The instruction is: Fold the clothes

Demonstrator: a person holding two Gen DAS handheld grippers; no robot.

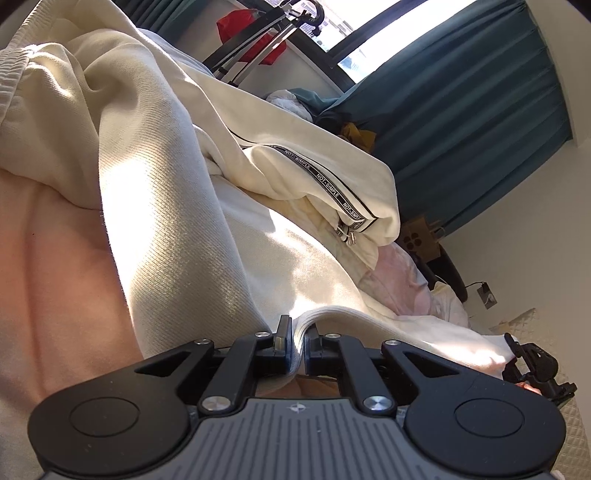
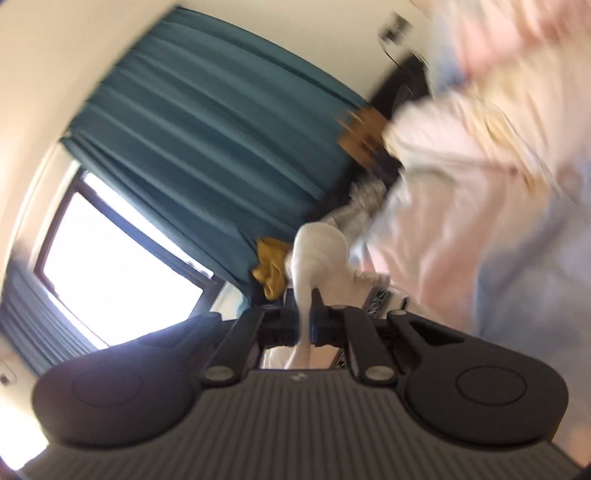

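A cream knit garment (image 1: 173, 192) with a black "NOT-SIMPLE" tape trim (image 1: 325, 177) lies bunched over a pink blanket (image 1: 55, 288). My left gripper (image 1: 297, 339) is shut on a folded edge of this cream garment. My right gripper (image 1: 535, 363) shows at the lower right of the left wrist view, at the garment's far edge. In the blurred right wrist view my right gripper (image 2: 304, 317) is shut on a strip of the cream garment (image 2: 317, 247), lifted off the bed.
Teal curtains (image 1: 461, 99) and a bright window (image 2: 110, 266) stand behind. A black metal rack (image 1: 255, 40) with a red item (image 1: 236, 22), a yellow cloth (image 2: 271, 269), a brown paper bag (image 1: 421, 236) and a pile of pale pink clothes (image 2: 461, 206) lie around.
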